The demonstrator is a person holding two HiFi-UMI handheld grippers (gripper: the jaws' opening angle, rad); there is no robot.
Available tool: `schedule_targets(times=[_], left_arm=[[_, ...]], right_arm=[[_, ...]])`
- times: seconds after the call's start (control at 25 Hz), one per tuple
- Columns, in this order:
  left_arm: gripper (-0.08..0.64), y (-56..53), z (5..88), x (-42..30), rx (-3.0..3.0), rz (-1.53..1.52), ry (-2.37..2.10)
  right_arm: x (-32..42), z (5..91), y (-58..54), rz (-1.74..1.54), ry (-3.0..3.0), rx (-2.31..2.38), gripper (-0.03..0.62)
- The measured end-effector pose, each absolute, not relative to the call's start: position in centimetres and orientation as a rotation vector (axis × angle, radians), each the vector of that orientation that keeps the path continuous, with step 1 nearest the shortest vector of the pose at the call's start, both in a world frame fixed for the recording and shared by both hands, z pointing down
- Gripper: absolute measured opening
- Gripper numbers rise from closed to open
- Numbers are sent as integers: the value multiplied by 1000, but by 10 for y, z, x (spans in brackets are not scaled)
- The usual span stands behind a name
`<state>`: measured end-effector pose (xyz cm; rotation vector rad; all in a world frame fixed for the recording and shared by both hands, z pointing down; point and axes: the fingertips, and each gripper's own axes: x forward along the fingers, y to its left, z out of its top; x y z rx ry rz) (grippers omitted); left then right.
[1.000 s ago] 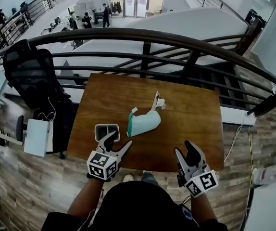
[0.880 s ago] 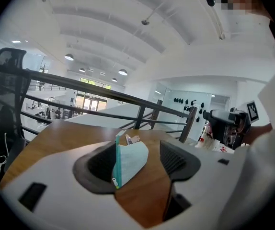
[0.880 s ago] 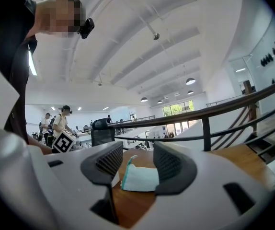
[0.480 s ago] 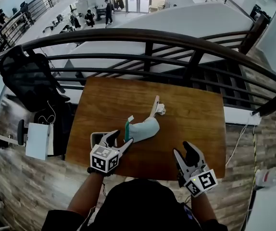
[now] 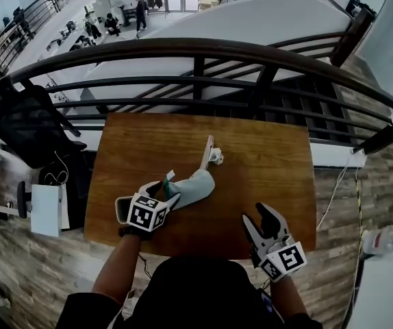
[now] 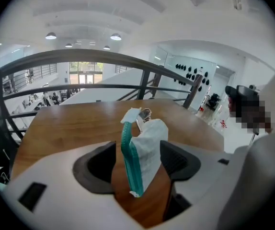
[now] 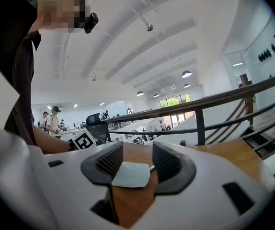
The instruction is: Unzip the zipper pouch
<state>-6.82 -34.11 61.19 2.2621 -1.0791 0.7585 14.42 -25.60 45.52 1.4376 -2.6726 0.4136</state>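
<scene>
A pale pouch [image 5: 196, 186] with a teal zipper [image 5: 170, 181] lies on the wooden table [image 5: 272, 156]. A strap with a white tag [image 5: 210, 155] trails from its far end. My left gripper [image 5: 166, 190] is open and straddles the pouch's near, zipper end. In the left gripper view the teal zipper [image 6: 128, 162] and the pouch [image 6: 151, 145] stand between the pads [image 6: 176, 159], which do not press on them. My right gripper [image 5: 259, 214] is open and empty near the table's front edge, right of the pouch. In the right gripper view the pouch [image 7: 131, 174] lies ahead of that gripper [image 7: 132, 166].
A small dark tray [image 5: 122, 208] sits at the table's front left corner, partly behind my left gripper. A black railing [image 5: 196, 48] runs behind the table's far edge. A black chair [image 5: 25, 122] and a white box [image 5: 46, 210] stand left of the table.
My left gripper has moved forward and down from beside the tray to the pouch's zipper end. The right gripper has shifted slightly along the front edge.
</scene>
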Motion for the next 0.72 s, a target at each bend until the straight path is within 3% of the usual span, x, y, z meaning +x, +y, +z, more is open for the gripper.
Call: schedule_targets(times=[0.28, 0.4, 0.56, 0.72], left_arm=[[292, -342, 628, -62, 2220, 828, -1037], [229, -339, 631, -63, 2195, 826, -1045], [84, -333, 627, -58, 2199, 825, -1051], [59, -324, 618, -46, 2201, 767, -976]], right_arm=[[159, 464, -256, 457, -2630, 1497, 187], [154, 467, -257, 465, -2632, 1492, 186], [149, 469, -256, 455, -2636, 1456, 184], [144, 467, -256, 446, -2642, 1435, 184]])
